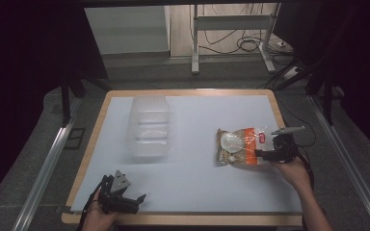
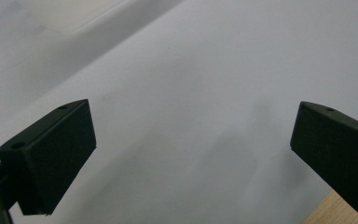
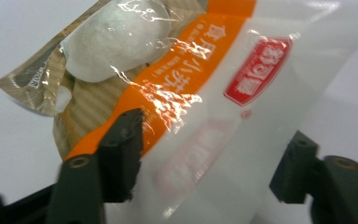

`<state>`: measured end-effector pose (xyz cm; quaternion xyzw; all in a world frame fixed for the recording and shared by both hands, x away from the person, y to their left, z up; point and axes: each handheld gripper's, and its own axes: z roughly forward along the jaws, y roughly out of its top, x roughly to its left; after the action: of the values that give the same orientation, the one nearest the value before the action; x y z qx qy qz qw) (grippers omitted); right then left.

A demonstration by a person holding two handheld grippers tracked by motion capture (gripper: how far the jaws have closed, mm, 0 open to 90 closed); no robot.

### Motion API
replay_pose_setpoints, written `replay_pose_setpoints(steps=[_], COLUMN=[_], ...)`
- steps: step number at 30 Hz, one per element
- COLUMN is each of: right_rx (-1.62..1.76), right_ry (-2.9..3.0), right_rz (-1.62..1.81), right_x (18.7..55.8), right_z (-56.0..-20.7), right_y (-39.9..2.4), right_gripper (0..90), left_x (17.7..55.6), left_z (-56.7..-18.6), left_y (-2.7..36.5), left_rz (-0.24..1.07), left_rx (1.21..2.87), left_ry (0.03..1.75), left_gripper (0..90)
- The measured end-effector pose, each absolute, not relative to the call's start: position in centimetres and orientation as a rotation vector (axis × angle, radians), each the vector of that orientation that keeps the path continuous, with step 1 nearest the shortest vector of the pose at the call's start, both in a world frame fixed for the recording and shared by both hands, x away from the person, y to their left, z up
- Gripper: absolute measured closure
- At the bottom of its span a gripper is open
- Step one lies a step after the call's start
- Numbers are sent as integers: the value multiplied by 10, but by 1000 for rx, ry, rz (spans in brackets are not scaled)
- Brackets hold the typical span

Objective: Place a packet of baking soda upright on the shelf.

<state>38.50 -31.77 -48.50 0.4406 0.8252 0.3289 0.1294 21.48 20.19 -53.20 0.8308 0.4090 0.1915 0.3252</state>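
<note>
I see a clear plastic bin (image 1: 149, 126) on the white worktop (image 1: 197, 183), apparently empty, and at right a glossy crinkled bag (image 1: 241, 146) with an orange band holding pale round buns. My right hand-held gripper (image 3: 209, 158) has its jaws spread around the bag's white end; its own view shows red and white print. My left hand-held gripper (image 2: 193, 154) gapes over bare worktop.

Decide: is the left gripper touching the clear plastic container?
Apart. The high view shows the left gripper near the table's front edge, with bare white surface before the container.
</note>
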Motion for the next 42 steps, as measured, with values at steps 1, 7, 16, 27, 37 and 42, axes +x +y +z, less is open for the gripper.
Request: replay_pose_setpoints(steps=[1, 7, 16, 27, 37, 42], right_rx=[1266, 1174, 1206, 1089, 999, 948], right_ry=[2402, 2413, 2345, 2334, 2375, 2397], right_rz=[964, 953, 1099, 1199, 1194, 1172], right_x=[385, 388, 390, 385, 391, 392], right_z=[-485, -484, -473, -442, -414, -402], right_y=[-315, -304, -309, -285, -253, -238], right_gripper=[458, 713, 892, 892, 893, 893], left_x=[215, 215, 215, 215, 214, 214], left_z=[-532, -532, -532, -531, -531, -531], left_y=[202, 201, 203, 204, 204, 204], left_rz=[502, 504, 502, 504, 507, 507], left_rx=[2181, 2185, 2169, 2153, 2156, 2158], left_ry=[1072, 1070, 1081, 1092, 1089, 1089], left_gripper=[1, 2, 1, 0, 0, 0])
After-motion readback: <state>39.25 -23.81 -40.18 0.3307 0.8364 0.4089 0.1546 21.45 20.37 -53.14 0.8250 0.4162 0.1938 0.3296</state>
